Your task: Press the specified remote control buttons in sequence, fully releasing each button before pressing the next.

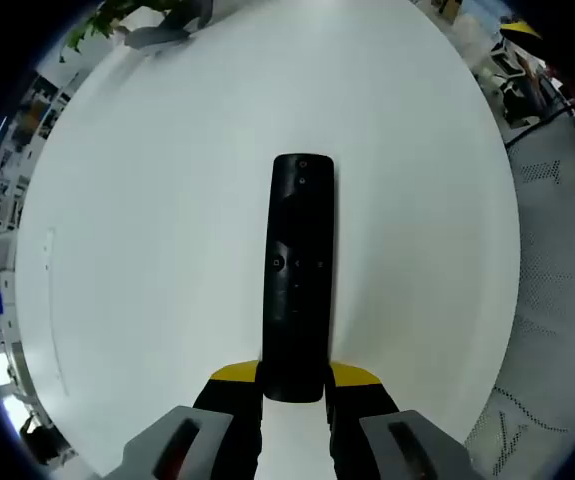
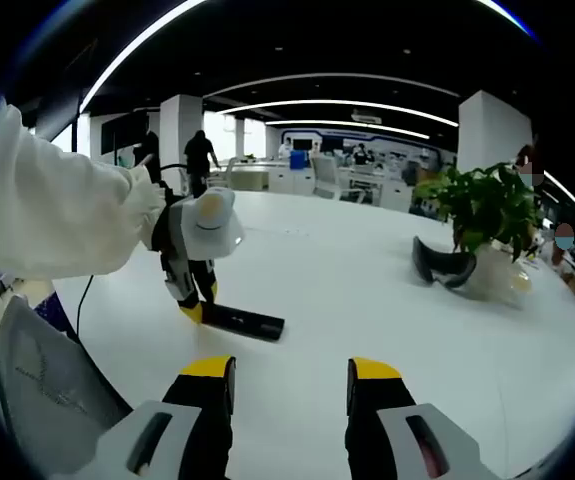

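A long black remote control [image 1: 298,275] lies on the white table [image 1: 157,230], its buttons facing up. My left gripper [image 1: 294,378] is shut on the remote's near end, a yellow-tipped jaw on each side. In the right gripper view the same remote [image 2: 242,321] lies flat with the left gripper [image 2: 195,308] holding one end, a white-sleeved arm [image 2: 47,205] behind it. My right gripper [image 2: 292,372] hovers open above the table, well short of the remote, nothing between its jaws.
A potted green plant [image 2: 487,215] and a dark curved object [image 2: 442,265] stand at the table's far right. The table's round edge [image 1: 502,300] drops to grey floor. Desks and standing people fill the office behind.
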Action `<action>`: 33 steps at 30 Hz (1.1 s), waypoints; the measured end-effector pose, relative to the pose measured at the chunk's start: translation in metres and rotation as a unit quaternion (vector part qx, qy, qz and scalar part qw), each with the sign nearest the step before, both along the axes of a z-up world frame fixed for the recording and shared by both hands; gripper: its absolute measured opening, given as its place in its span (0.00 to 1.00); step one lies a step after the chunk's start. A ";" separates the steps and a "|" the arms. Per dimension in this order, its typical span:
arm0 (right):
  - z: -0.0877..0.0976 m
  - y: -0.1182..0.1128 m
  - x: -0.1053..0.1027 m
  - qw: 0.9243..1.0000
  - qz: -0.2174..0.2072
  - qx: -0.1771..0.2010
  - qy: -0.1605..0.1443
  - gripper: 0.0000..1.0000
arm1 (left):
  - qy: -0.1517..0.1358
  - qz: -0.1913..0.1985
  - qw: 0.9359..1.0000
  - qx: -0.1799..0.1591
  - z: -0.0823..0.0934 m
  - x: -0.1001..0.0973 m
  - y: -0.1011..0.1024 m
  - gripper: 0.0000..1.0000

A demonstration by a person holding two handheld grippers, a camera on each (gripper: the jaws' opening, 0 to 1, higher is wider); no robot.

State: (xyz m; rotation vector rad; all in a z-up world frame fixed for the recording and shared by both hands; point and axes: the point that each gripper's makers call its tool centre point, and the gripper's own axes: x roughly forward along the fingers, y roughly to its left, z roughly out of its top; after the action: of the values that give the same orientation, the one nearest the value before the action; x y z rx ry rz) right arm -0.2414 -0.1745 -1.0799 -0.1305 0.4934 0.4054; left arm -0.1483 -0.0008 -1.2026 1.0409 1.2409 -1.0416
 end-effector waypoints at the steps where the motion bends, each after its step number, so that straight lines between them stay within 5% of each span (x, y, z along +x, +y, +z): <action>1: 0.000 0.000 0.000 1.000 0.000 0.000 0.000 0.42 | 0.000 0.000 1.000 0.000 0.000 -0.003 0.000 0.23; 11: 0.001 0.001 -0.001 1.000 0.003 0.002 -0.002 0.42 | 0.000 0.004 1.000 0.010 0.001 -0.016 -0.002 0.23; 33: 0.000 0.004 -0.004 1.000 0.010 0.001 0.004 0.33 | -0.003 0.028 0.999 -0.023 0.001 -0.049 -0.005 0.23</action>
State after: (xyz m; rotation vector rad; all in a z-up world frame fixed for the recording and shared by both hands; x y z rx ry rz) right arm -0.2454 -0.1709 -1.0800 -0.1313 0.5005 0.4265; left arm -0.1977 -0.0059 -1.2014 0.9686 1.2286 -1.0191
